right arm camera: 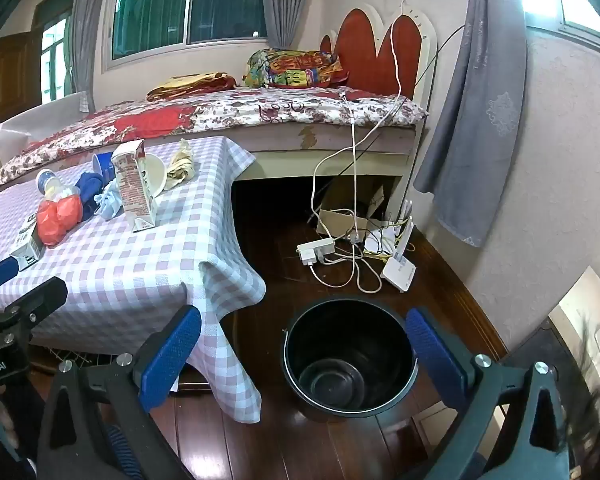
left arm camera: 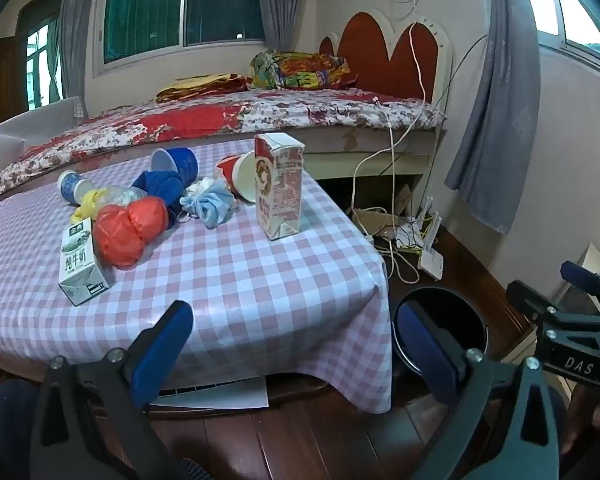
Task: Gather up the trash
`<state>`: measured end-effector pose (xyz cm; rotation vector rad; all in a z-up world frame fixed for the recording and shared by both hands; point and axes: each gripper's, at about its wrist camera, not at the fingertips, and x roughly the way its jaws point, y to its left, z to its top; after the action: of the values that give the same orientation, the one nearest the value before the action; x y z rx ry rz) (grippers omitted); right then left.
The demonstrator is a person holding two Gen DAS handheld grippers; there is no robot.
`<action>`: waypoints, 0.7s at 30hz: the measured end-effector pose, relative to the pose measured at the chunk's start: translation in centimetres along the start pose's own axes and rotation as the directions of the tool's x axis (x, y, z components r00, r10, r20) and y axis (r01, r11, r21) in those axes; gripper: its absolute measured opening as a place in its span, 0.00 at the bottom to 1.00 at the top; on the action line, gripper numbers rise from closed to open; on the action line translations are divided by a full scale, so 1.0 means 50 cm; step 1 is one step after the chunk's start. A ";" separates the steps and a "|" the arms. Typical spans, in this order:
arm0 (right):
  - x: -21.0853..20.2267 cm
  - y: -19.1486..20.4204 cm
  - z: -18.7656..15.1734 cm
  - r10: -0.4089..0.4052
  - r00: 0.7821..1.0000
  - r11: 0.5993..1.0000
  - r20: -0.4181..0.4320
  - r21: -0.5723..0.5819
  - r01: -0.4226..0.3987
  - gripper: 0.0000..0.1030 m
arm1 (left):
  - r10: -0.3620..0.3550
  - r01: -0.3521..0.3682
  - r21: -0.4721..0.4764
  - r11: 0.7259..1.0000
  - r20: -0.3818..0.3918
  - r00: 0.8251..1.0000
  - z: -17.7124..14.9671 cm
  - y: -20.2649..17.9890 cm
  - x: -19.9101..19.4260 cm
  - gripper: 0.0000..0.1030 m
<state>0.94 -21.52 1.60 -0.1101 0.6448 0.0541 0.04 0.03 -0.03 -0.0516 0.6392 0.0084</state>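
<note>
your left gripper [left arm camera: 296, 344] and right gripper [right arm camera: 304, 356] both have fingers wide apart, holding nothing. the crumpled red plastic bag [left arm camera: 130, 230] sits on the checked desk [left arm camera: 240, 280]. it looks light, soft and slippery, so pinch its bunched middle. the round black bucket [right arm camera: 350, 356] waits on the floor.

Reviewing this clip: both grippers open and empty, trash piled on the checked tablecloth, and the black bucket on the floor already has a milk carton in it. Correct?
Not quite. The black bucket is empty; the right wrist view shows its bare bottom. Both milk cartons stand on the checked tablecloth. The rest holds: left gripper and right gripper are open and empty.
</note>
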 end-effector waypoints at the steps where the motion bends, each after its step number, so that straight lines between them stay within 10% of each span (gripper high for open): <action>1: 0.000 0.000 0.000 -0.001 1.000 1.000 0.005 0.000 0.001 1.00 | 0.001 -0.001 0.000 1.000 0.003 1.000 0.000 0.000 0.000 1.00; 21: 0.001 0.000 -0.002 0.001 1.000 1.000 -0.003 0.001 -0.001 1.00 | -0.004 0.004 -0.006 1.000 -0.003 1.000 0.000 0.000 -0.001 1.00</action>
<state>0.92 -21.55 1.49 -0.1091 0.6480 0.0548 -0.01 0.01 -0.01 -0.0590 0.6416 0.0070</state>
